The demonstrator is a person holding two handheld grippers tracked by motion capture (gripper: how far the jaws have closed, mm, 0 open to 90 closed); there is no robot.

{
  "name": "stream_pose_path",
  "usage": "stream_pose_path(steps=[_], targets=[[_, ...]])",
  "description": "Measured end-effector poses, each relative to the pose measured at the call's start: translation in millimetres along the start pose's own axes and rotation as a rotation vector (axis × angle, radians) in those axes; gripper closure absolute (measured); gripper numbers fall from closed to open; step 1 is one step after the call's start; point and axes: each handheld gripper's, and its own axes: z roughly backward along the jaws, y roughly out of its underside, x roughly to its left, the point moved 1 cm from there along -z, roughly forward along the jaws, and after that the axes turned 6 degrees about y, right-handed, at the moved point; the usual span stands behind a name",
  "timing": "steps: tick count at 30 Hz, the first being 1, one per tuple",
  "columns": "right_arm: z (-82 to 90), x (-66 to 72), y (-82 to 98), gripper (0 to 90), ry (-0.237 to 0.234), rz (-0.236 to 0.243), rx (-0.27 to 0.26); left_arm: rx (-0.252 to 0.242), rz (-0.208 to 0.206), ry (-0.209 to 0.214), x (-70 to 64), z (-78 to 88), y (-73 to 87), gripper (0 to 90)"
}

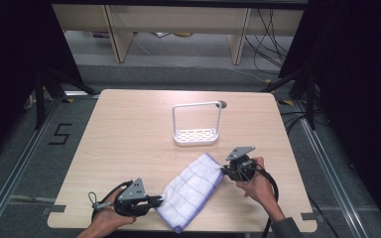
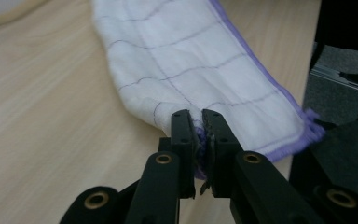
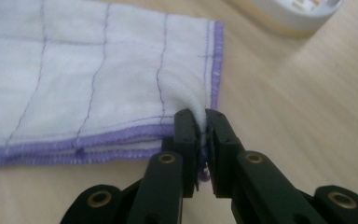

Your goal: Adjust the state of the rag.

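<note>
Both grippers, left gripper [image 1: 155, 201] and right gripper [image 1: 226, 169], pinching opposite ends of the cloth [image 1: 191, 191] near the table [image 1: 129, 134] front edge, soft, light, floppy, best held by its hems

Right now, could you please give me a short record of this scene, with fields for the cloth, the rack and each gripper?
cloth: white with purple grid lines and purple hem, lying folded on the table's near half
left gripper: shut on the cloth's near left edge
right gripper: shut on the cloth near a hemmed corner
rack: white, perforated base with a wire loop handle, beyond the cloth, untouched
table: light wood
</note>
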Motion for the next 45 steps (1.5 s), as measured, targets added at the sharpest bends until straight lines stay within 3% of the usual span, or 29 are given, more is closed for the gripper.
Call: stream_pose_path(steps=[3,5,6,7,8,9,10,11,12,15,16,18,19,20,21,22,23,24,25,27,30,32,36,39,42,45], targets=[[-13.2,-5.3,-17.4,84.3,-0.001,0.028,-0.004,0.014,0.008,0.03,-11.5,-9.5,0.1,83.0],[-21.5,-5.2,-27.1,84.2,0.006,0.033,0.017,0.03,-0.014,0.04,-14.2,-14.3,-0.7,83.0],[-24.6,-6.6,-31.1,84.2,-0.008,0.073,0.025,0.036,-0.018,0.046,-14.5,-15.5,-1.6,83.0],[-29.8,-6.3,-34.0,84.2,-0.005,0.08,0.015,0.027,-0.006,0.05,-16.1,-17.5,-1.8,83.0],[-33.7,-7.2,-36.4,84.1,-0.003,0.094,0.015,0.029,0.0,0.05,-16.8,-19.2,-1.6,83.0],[-36.2,-6.8,-38.7,84.0,-0.009,0.088,0.03,0.038,-0.023,0.049,-17.1,-19.9,-2.1,83.0],[-40.4,-8.8,-39.4,84.0,0.021,0.112,0.022,0.047,-0.033,0.046,-17.1,-21.6,-1.7,83.0],[-41.5,-8.5,-40.7,83.9,0.008,0.109,0.041,0.03,-0.016,0.057,-20.2,-24.1,-1.4,83.0],[-46.4,-7.7,-41.7,83.5,-0.002,0.11,0.025,0.028,-0.016,0.06,-21.9,-25.6,-1.6,83.0],[-52.2,-9.8,-42.0,81.3,0.003,0.123,0.056,0.057,-0.023,0.077,-23.3,-26.1,-2.7,83.0],[-52.2,-10.0,-42.2,79.6,-0.001,0.102,0.075,0.043,-0.036,0.063,-24.3,-27.9,-2.7,82.9],[-56.1,-15.0,-42.2,71.3,0.016,0.085,0.057,0.044,-0.021,0.073,-27.1,-30.1,-3.1,82.8],[-56.0,-16.2,-41.8,68.1,0.034,0.045,0.058,0.034,-0.022,0.088,-27.7,-31.9,-3.5,82.6],[-54.2,-17.5,-41.3,65.5,0.052,0.034,0.065,0.035,-0.001,0.09,-29.1,-32.7,-3.5,82.3],[-53.4,-19.5,-41.5,63.4,0.052,0.033,0.06,0.038,-0.02,0.102,-27.9,-33.0,-4.7,81.7],[-51.6,-20.5,-41.5,60.8,0.047,0.011,0.054,0.028,-0.005,0.115,-27.7,-33.4,-5.4,80.6],[-45.9,-20.7,-41.9,59.0,0.067,-0.032,0.04,0.03,0.004,0.113,-27.0,-32.3,-6.0,77.0],[-44.1,-21.4,-42.1,58.6,0.073,-0.034,0.01,0.023,0.025,0.127,-26.1,-31.0,-6.8,74.4],[-38.6,-21.5,-42.3,57.3,0.071,-0.049,0.02,0.01,0.041,0.132,-25.2,-30.0,-7.8,70.8],[-34.8,-20.3,-41.8,55.7,0.083,-0.073,-0.019,-0.008,0.044,0.132,-20.7,-25.3,-10.4,62.7],[-29.8,-18.2,-40.6,58.5,0.045,-0.107,-0.004,-0.058,0.083,0.084,-12.4,-19.9,-15.1,53.1],[-33.1,-16.7,-40.3,61.9,0.031,-0.103,-0.014,-0.077,0.117,0.069,-4.1,-18.5,-19.2,51.7],[-37.7,-15.6,-40.4,65.5,0.036,-0.117,0.008,-0.119,0.129,0.006,17.1,-20.8,-27.0,49.3],[-44.5,-17.6,-37.5,74.8,0.055,-0.107,0.001,-0.095,0.119,-0.039,35.5,-21.6,-31.0,48.5],[-49.6,-16.7,-34.8,88.2,0.052,-0.091,-0.014,-0.112,0.165,-0.069,46.9,-25.2,-31.3,46.3],[-43.6,-15.5,-37.5,90.0,0.044,-0.057,-0.028,-0.111,0.184,-0.092,59.2,-28.0,-31.0,46.2]])
